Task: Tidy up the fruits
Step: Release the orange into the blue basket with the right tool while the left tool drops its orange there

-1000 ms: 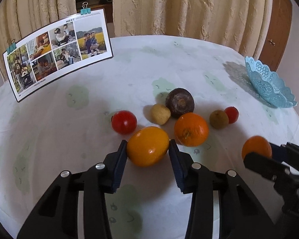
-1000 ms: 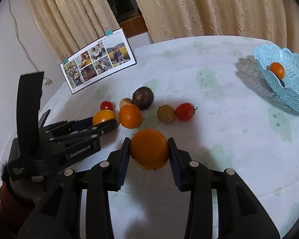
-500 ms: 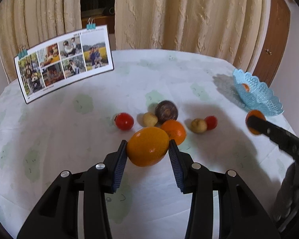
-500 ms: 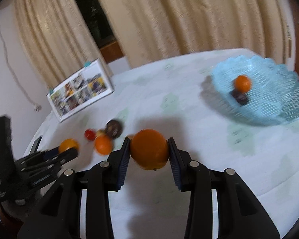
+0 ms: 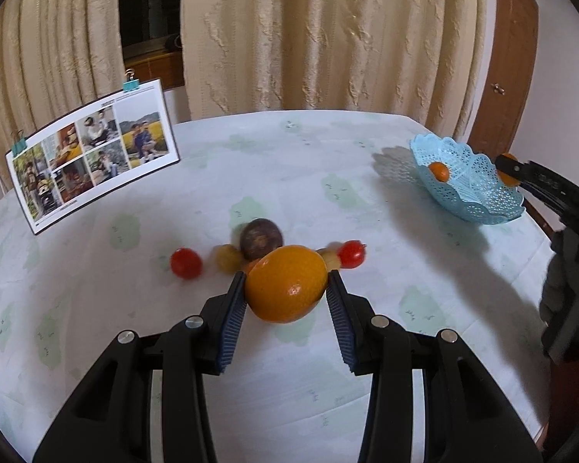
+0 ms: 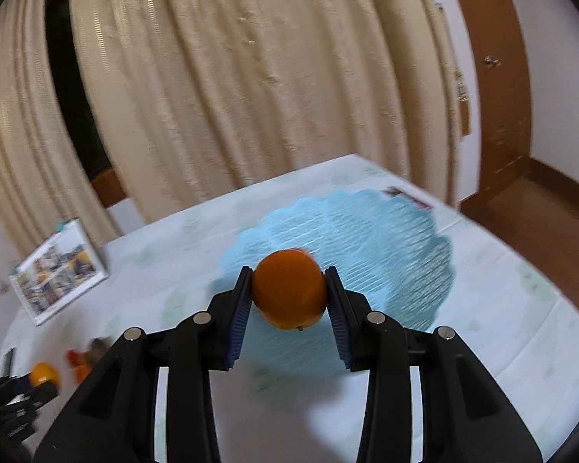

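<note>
The left tongs (image 5: 285,297) are clenched on a yellow-orange fruit (image 5: 286,283), held above the bench (image 5: 251,177) with its long axis running crosswise between the pads and tilted up a little to the right. The right tongs (image 6: 288,295) grip a rounder orange (image 6: 288,289) over the blue basket (image 6: 386,254) (badly blurred in that view), its stem end pointing down. Behind the left fruit lie two tomatoes (image 5: 186,263), a dark round fruit (image 5: 260,238) and a small yellow one (image 5: 227,256). The basket already holds a small orange (image 5: 439,171). A photo card (image 5: 92,150) stands far left.
</note>
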Available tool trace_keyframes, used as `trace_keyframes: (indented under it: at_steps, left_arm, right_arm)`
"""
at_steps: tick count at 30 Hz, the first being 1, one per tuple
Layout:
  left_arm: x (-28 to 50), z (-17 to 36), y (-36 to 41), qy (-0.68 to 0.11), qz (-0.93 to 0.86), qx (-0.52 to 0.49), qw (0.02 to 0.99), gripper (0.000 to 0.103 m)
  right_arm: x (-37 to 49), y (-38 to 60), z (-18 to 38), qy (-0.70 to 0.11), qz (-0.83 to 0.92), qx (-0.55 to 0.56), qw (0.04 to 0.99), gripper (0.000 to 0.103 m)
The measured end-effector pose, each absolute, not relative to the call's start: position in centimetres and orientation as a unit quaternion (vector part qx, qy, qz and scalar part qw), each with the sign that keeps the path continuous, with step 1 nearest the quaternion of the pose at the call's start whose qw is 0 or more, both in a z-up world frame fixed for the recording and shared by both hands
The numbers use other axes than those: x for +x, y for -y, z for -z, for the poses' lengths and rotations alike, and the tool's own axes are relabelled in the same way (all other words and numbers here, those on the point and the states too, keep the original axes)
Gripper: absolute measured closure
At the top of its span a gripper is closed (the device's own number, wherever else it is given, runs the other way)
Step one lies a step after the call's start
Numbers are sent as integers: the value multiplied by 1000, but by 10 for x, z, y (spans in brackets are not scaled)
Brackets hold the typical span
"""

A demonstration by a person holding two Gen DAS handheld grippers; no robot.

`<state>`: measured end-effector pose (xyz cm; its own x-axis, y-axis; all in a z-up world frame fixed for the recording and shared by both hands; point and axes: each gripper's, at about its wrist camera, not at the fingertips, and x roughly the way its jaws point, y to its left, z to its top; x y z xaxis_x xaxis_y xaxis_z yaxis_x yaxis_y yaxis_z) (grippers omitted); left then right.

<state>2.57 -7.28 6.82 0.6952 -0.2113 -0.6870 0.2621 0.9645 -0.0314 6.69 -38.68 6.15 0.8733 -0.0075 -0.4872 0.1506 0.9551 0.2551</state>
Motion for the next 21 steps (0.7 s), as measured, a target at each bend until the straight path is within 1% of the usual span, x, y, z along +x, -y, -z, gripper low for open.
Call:
trace_keyframes:
  at_steps: [3,5,7,8,14,21]
  left_arm:
    - [27,-70,82,-367,135,40,920,61]
    - [29,-72,89,-365,140,43,919,61]
    - [31,-74,97,-362,146,47,919,61]
    - [33,-75,100,-362,149,48,919,61]
    - [46,-79,133,-355,173,62,916,61]
    - [65,-84,182,-350,206,74,911,61]
  right_arm:
    - [79,403,-52,-255,52,151,954,61]
    - [80,412,-49,-253,59,165,952,43]
    - [75,418,-51,-239,63,176,953,33]
    - [73,419,-52,-234,65,178,954,31]
    - [65,428,-52,-224,73,206,950,30]
    - [47,447,-57,-191,116,236,946,30]
